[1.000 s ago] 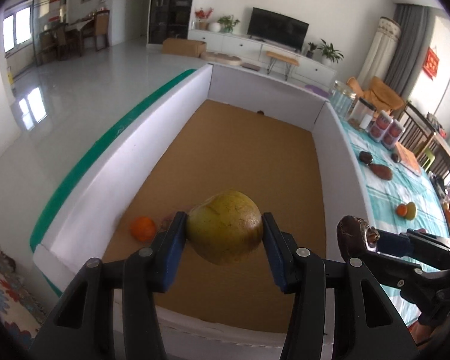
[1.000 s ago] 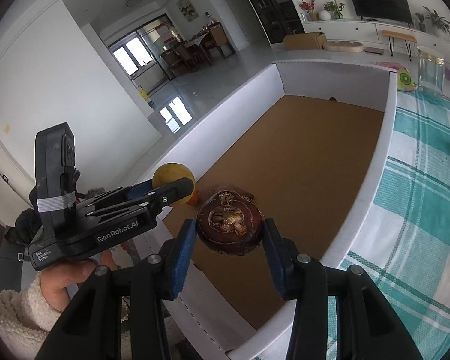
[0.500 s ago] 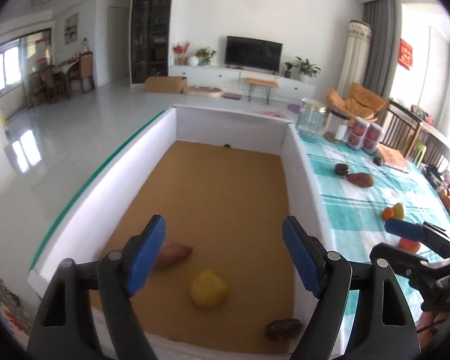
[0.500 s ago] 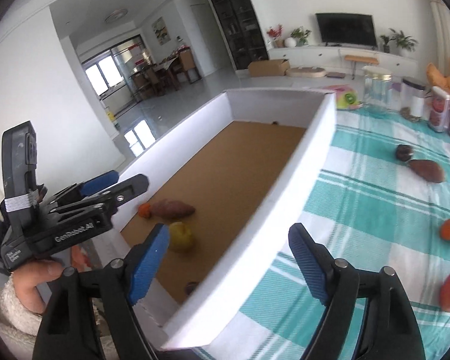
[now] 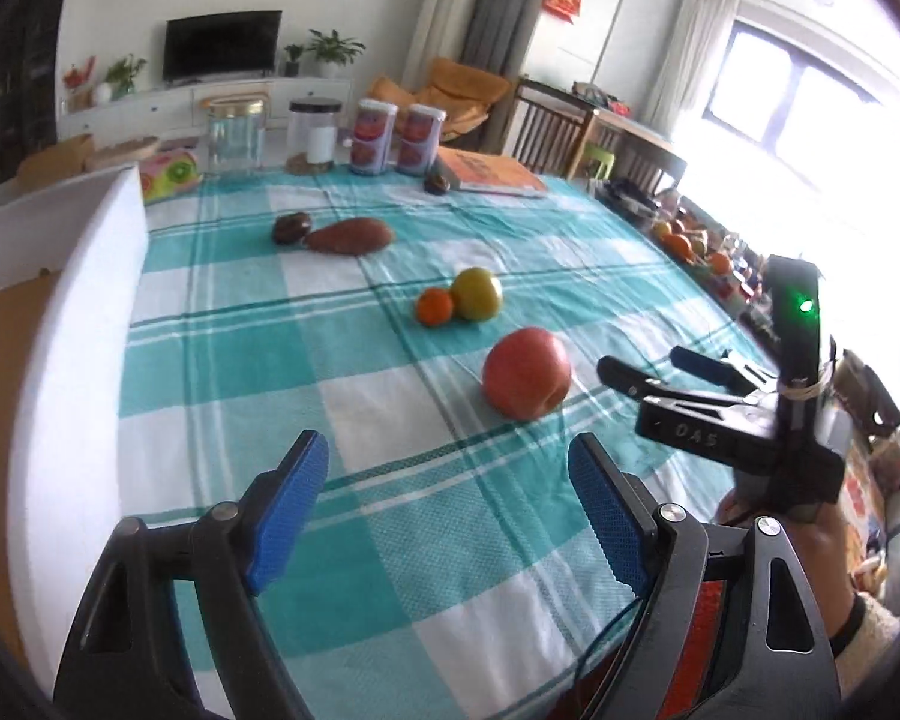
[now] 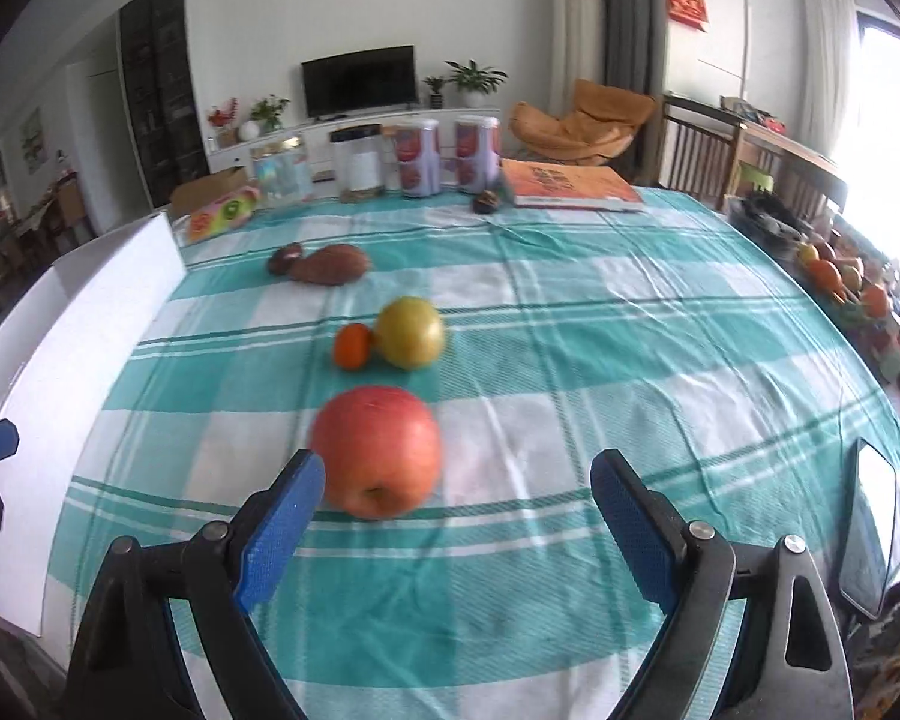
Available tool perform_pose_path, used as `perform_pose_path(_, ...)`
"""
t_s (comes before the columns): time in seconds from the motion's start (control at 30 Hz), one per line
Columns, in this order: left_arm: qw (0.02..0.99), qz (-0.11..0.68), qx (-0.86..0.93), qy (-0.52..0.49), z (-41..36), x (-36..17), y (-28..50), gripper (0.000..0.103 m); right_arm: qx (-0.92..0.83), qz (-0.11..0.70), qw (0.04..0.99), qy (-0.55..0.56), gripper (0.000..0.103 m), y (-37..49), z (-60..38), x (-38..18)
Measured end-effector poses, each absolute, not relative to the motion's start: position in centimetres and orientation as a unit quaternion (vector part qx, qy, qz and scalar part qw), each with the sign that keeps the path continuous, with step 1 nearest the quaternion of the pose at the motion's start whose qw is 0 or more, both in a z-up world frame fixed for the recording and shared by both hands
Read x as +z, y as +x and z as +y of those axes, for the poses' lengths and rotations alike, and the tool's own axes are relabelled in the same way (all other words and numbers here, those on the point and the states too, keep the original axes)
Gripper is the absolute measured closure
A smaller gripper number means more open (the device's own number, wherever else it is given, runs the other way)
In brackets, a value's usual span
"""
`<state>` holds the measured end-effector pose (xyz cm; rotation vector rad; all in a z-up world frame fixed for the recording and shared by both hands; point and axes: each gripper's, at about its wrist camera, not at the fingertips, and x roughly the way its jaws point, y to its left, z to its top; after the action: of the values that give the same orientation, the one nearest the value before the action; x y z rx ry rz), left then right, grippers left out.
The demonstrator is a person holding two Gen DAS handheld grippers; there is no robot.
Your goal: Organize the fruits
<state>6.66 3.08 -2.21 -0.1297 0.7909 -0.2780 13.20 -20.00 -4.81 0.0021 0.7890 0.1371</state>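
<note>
A red apple lies on the teal checked tablecloth. Behind it sit a small orange touching a yellow-green pear. Farther back lie a sweet potato and a dark mangosteen. My left gripper is open and empty above the cloth. My right gripper is open and empty, just in front of the apple; it also shows in the left wrist view.
The white-walled box stands at the table's left edge. Jars and cans, an orange book and another mangosteen line the far side. A phone lies right. More fruit sits far right.
Both grippers let go of their fruit into the box, opened, and swung right from the box to face the fruits on the tablecloth.
</note>
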Motion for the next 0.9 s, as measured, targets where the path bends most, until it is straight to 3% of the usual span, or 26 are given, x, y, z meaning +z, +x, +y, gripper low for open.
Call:
perform_pose_path(0.37,0.905,0.423,-0.039,-0.009,3.2,-9.2,12.9,0.019,0.012,0.428,0.889,0.161,0.011,13.1,-27.0,-7.9)
perform_pose_path(0.7,0.902,0.431,-0.031,-0.008,3.6,-10.8,13.4,0.016,0.001,0.443,0.882,0.160,0.011,14.5,-26.9,-8.4)
perform_pose_path(0.9,0.898,0.438,-0.026,0.017,2.8,-11.0,13.6,0.011,-0.065,0.421,0.900,0.092,0.011,17.0,-27.1,-8.6)
